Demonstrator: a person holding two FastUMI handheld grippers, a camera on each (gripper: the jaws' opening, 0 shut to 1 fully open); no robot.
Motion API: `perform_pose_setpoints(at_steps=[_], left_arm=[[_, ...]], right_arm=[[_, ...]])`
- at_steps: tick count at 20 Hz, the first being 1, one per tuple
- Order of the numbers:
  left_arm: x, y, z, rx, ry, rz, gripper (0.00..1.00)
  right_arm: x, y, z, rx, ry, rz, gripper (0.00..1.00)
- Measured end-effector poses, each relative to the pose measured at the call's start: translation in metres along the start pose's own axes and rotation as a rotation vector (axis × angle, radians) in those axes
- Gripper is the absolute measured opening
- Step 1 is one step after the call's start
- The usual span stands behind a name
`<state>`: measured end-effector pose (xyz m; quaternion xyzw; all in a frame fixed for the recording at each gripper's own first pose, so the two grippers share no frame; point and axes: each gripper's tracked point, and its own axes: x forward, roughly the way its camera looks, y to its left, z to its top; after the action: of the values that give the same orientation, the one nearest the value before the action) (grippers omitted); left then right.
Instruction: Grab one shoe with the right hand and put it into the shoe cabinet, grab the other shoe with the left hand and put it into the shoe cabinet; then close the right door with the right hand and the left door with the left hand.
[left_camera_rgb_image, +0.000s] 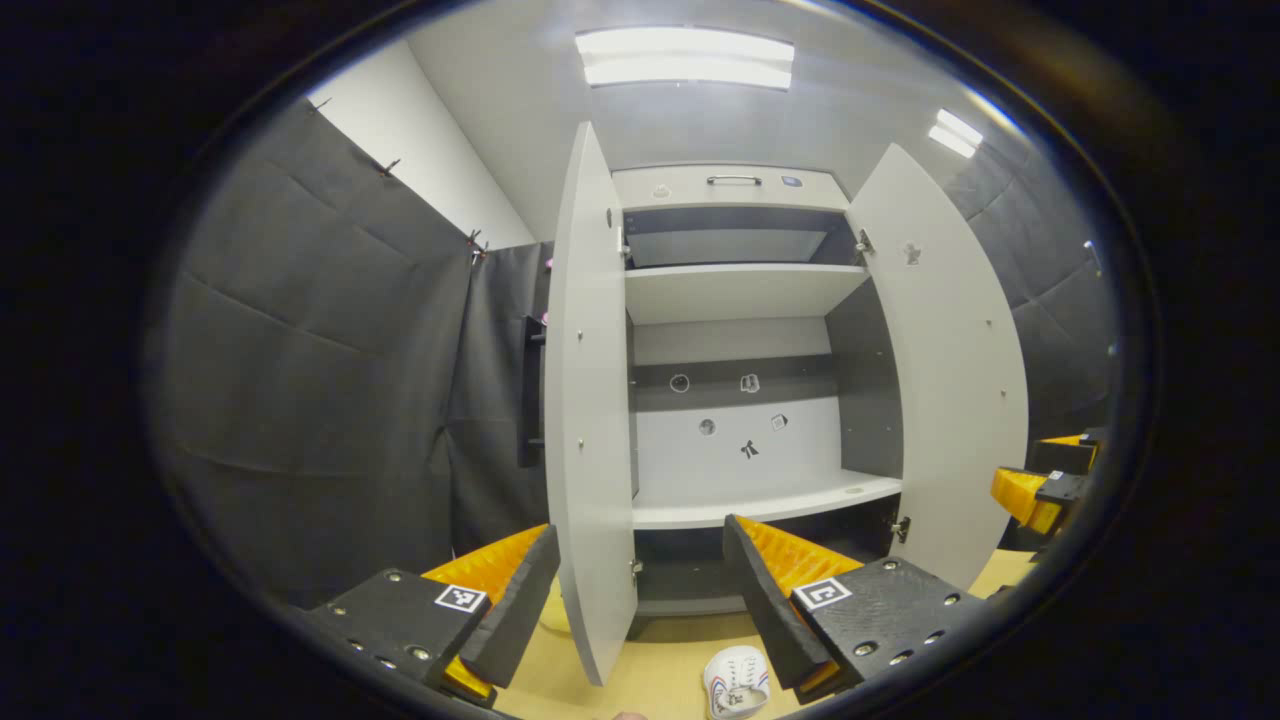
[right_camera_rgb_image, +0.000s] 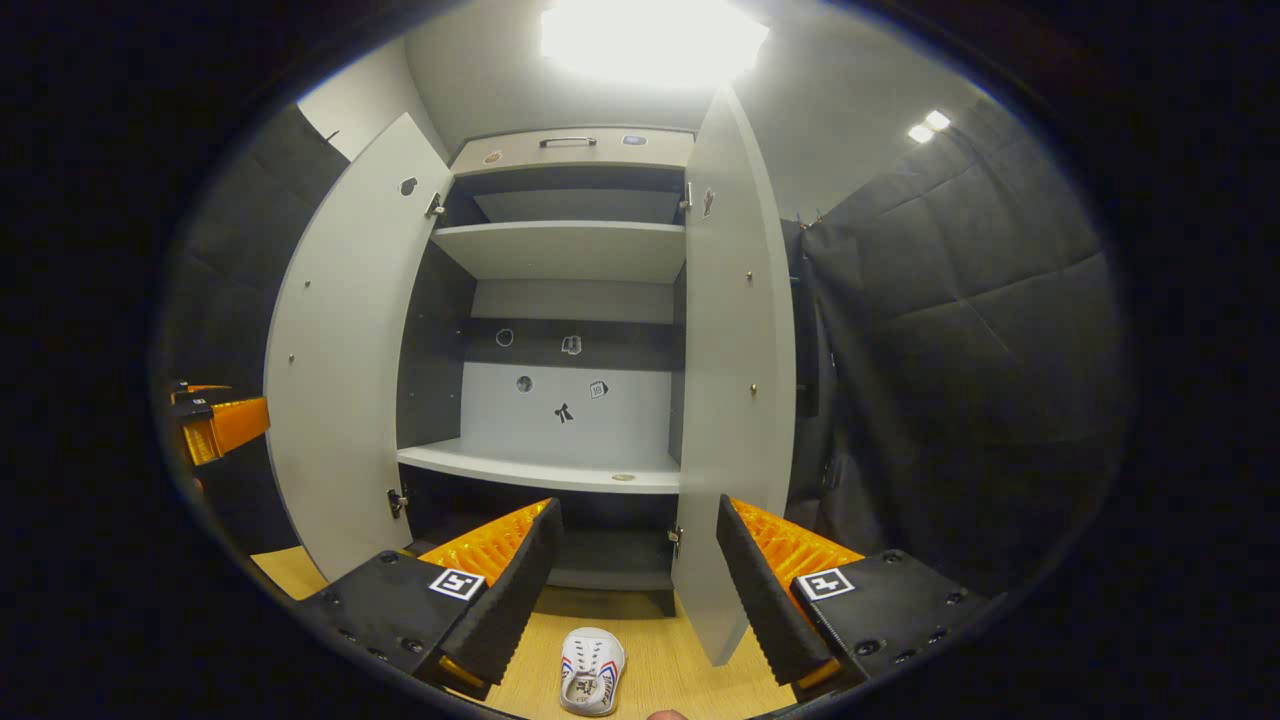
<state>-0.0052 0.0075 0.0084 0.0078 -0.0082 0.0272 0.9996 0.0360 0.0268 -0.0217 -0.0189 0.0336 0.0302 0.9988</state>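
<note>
Cabinet (right_camera_rgb_image: 560, 330) ahead of us, both flat doors open, shelves bare. Left gripper (left_camera_rgb_image: 640, 590) and right gripper (right_camera_rgb_image: 635, 585) spread, ridged pads. White sneaker (right_camera_rgb_image: 592, 683) on wood floor just beneath.

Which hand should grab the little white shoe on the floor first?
Probably the right. In the right gripper view the shoe lies on the floor straight ahead between the open fingers of the right tool. For the left tool it sits off to one side, by a finger.
</note>
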Motion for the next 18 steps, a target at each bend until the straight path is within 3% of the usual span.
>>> perform_pose_setpoints(at_steps=[6,18], left_arm=[[-0.005,0.007,0.004,0.023,0.000,0.055,0.94],[-0.015,0.019,0.012,0.061,0.038,0.162,0.95]], right_arm=[[0.027,0.023,-0.034,-0.014,0.088,0.072,0.96],[0.069,0.056,-0.150,-0.020,0.363,0.171,0.98]])
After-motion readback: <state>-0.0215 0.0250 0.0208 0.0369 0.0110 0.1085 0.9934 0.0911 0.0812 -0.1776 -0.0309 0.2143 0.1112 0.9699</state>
